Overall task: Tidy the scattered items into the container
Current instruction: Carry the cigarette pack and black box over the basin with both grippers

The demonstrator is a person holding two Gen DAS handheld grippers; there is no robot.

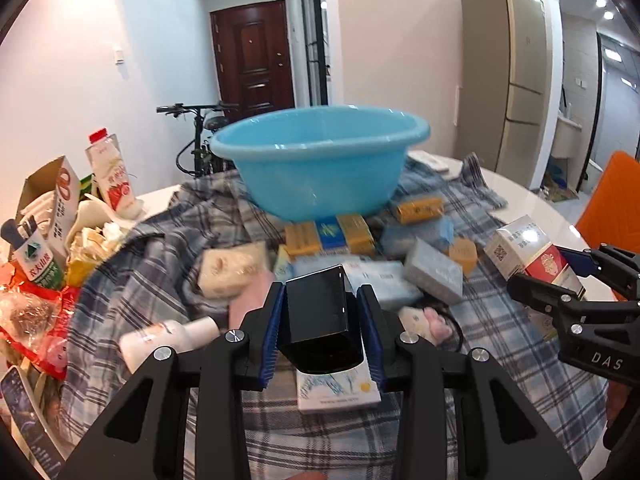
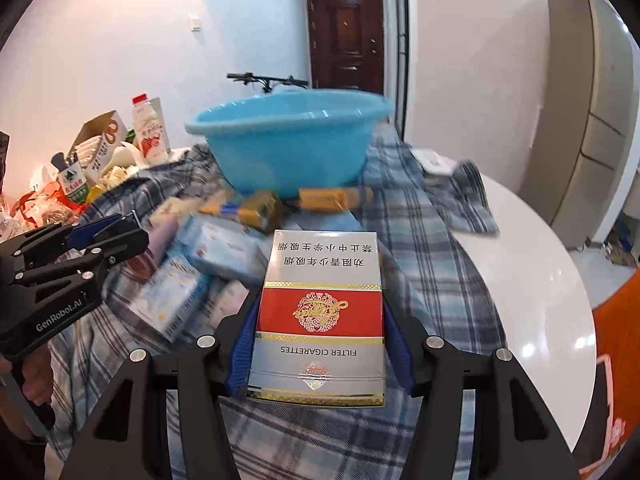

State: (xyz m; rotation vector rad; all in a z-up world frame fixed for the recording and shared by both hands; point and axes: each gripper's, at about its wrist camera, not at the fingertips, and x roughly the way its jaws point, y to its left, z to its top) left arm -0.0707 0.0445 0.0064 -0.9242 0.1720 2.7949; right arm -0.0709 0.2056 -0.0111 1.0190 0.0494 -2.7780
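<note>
A light blue plastic basin (image 1: 320, 160) stands on a plaid cloth at the far middle of the table; it also shows in the right wrist view (image 2: 288, 140). My left gripper (image 1: 320, 312) is shut on a glossy black box (image 1: 318, 316), held above the cloth. My right gripper (image 2: 320, 320) is shut on a silver and red cigarette pack (image 2: 320, 312), held up short of the basin; in the left wrist view that pack (image 1: 532, 252) is at the right. Yellow packs (image 1: 328, 234), grey and white boxes (image 1: 434, 276) and a white bottle (image 1: 168, 340) lie scattered in front of the basin.
The plaid cloth (image 1: 160, 280) covers a round white table (image 2: 532, 280). Milk cartons (image 1: 112, 172), a green bottle and snack bags crowd the left edge. An orange chair (image 1: 612, 200) stands at the right. A bicycle and a dark door are behind.
</note>
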